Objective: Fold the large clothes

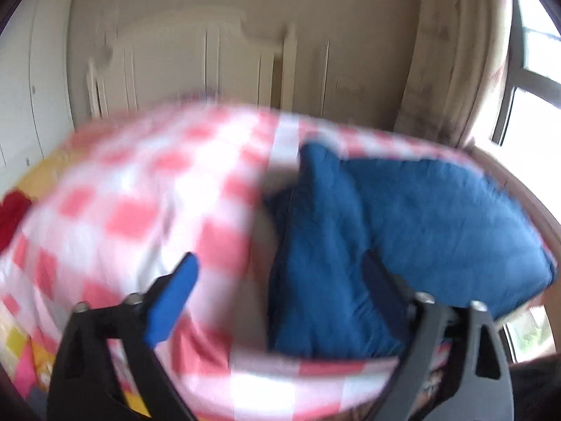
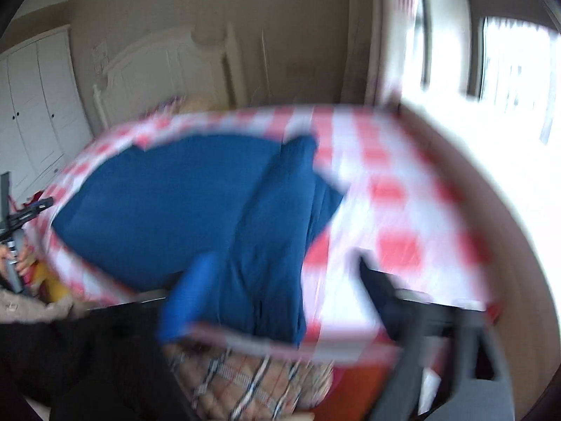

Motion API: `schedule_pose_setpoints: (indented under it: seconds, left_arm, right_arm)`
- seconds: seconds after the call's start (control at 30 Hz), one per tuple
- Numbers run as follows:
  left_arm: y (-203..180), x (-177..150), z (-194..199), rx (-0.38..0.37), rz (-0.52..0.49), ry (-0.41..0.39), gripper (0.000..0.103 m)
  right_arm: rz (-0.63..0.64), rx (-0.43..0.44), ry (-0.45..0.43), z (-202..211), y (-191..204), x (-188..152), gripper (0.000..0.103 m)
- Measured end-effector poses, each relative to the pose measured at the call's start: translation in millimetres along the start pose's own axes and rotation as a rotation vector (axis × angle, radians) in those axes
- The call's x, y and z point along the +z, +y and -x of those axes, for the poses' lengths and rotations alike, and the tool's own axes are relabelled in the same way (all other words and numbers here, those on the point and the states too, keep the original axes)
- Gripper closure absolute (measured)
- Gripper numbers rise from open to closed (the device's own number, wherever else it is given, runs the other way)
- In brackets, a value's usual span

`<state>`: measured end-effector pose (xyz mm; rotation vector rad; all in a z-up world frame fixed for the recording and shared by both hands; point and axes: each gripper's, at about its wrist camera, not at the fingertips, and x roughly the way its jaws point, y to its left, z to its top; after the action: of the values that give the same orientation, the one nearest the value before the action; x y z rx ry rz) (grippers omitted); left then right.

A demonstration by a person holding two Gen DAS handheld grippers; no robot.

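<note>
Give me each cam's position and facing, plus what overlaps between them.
Left wrist: sits on the left gripper, looks forward over the checked cloth at the blue garment, toward the white headboard and window. Its own two fingers show, spread wide.
Right wrist: sits on the right gripper, same facing, motion-blurred; its open fingers show, and a hand at the left edge.
Shared: blue garment, checked cloth, headboard, window.

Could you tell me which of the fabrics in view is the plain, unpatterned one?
The blue garment, solid blue; the cloth beneath it is red-and-white checked.
</note>
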<state>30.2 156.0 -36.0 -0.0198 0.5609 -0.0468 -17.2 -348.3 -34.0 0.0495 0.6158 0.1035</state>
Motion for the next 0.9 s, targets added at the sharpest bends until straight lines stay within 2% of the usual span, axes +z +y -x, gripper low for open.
schedule_pose_setpoints:
  seconds: [0.07, 0.13, 0.2, 0.27, 0.37, 0.43, 0.6, 0.67, 0.77, 0.8, 0.83, 0.87, 0.9]
  left_arm:
    - [-22, 15, 7, -0.010, -0.054, -0.034, 0.003]
    - [-63, 25, 4, -0.052, -0.133, -0.041, 0.003]
    - [-99, 23, -5, -0.096, -0.204, -0.022, 0.003]
    - [-135, 18, -19, -0.097, -0.292, 0.010, 0.003]
    - [-165, 15, -26, -0.115, -0.352, 0.011, 0.003]
    - [-171, 24, -32, -0.121, -0.343, 0.020, 0.003]
    - [-169, 54, -49, -0.133, -0.233, 0.021, 0.003]
    - [-172, 48, -63, -0.109, -0.233, 0.049, 0.003]
    - [-181, 26, -99, -0.074, -0.277, 0.149, 0.002]
    - [-183, 14, -114, -0.072, -0.289, 0.184, 0.002]
    - [-181, 7, -118, -0.084, -0.278, 0.151, 0.002]
    - [-180, 5, -119, -0.088, -0.265, 0.126, 0.002]
    - [-181, 4, -121, -0.080, -0.268, 0.135, 0.002]
  right_arm:
    - [0.066, 0.039, -0.073, 7, 27, 19, 0.008]
    - [0.112, 0.072, -0.089, -2, 57, 30, 0.008]
    - [0.175, 0.121, -0.080, -21, 93, 34, 0.014]
    - [0.236, 0.107, -0.064, -39, 119, 34, 0.018]
    - [0.332, 0.066, -0.067, -60, 149, 35, 0.022]
    - [0.322, 0.073, -0.075, -64, 152, 44, 0.022]
    - [0.263, 0.070, -0.124, -73, 143, 72, 0.021]
    - [0.245, 0.062, -0.072, -91, 141, 65, 0.021]
    - [0.257, 0.039, 0.110, -141, 141, 41, 0.016]
    - [0.252, 0.038, 0.132, -153, 139, 31, 0.015]
    - [0.242, 0.049, 0.086, -155, 136, 25, 0.014]
    - [0.245, 0.045, 0.083, -156, 136, 24, 0.014]
    - [0.254, 0.031, 0.093, -157, 138, 24, 0.014]
